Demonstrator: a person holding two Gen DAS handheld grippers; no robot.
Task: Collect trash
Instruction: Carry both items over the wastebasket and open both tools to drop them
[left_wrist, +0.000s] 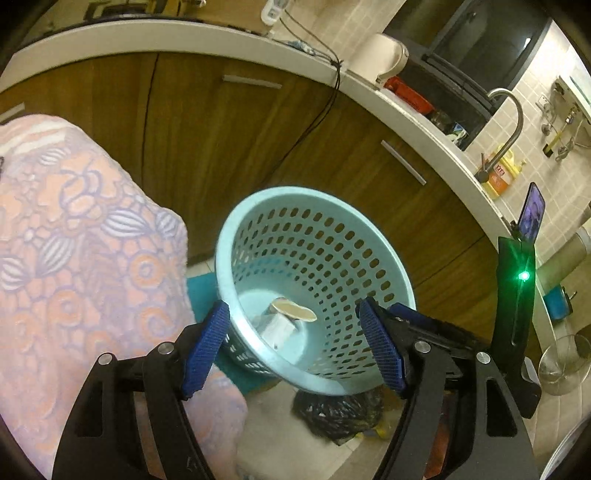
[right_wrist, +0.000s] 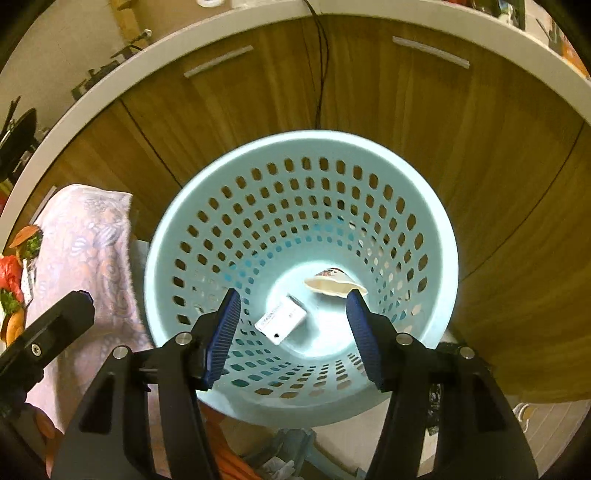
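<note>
Directly ahead of both hand-held grippers, a pale blue perforated waste basket (right_wrist: 301, 402) stands on the floor in front of wooden cabinet doors (right_wrist: 461, 155). Right hand-held gripper (right_wrist: 293, 334): jaws spread wide, grasping nothing, poised above the basket opening so that the blue ribbed pads (right_wrist: 223, 338) frame its interior. Between these pads, on the basket bottom, lie a white rectangular card (right_wrist: 282, 319) and, nearer the right-hand pad, a flattened paper cup (right_wrist: 334, 286). Left hand-held gripper (left_wrist: 293, 343): likewise released and empty, its pads (left_wrist: 380, 345) straddling the near rim of the basket (left_wrist: 258, 343), which appears tilted in this view; the same cup (left_wrist: 293, 309) and card (left_wrist: 279, 330) show inside. To the left of this gripper hangs a pink-and-lilac patterned cloth (left_wrist: 85, 251). Below the basket, close to the gripper body, a crumpled black plastic bag (left_wrist: 338, 411) lies on the floor. Farther right, a curved desk (left_wrist: 428, 125) carries a kettle (left_wrist: 380, 59) and a tap (left_wrist: 511, 122).
</note>
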